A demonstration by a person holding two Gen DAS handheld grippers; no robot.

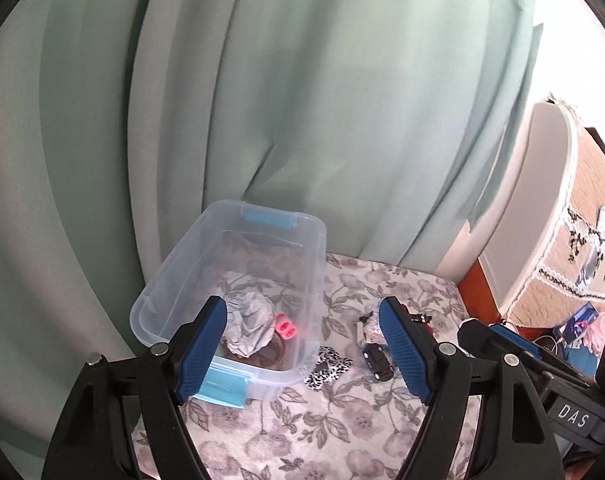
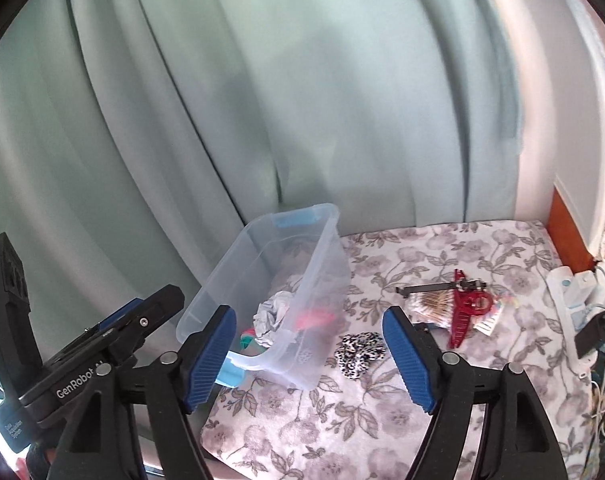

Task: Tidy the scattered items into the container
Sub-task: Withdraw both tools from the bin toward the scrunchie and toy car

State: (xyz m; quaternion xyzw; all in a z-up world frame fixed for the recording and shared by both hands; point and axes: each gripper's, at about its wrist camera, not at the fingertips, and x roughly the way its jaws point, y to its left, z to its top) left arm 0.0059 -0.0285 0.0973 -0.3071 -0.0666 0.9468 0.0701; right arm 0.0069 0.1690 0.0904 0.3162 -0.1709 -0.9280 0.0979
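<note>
A clear plastic container with blue latches stands on a floral cloth. It holds a crumpled grey paper ball and a pink item. To its right lie a leopard-print scrunchie and a black toy car. My left gripper hovers open above the container's near end, nothing between its fingers. In the right wrist view the container, the scrunchie, a red clip and a cotton-swab pack show. My right gripper is open and empty, beside the left gripper.
A pale green curtain hangs right behind the container. A white power strip with cables sits at the cloth's right edge, by an orange board. A phone and clutter lie further right.
</note>
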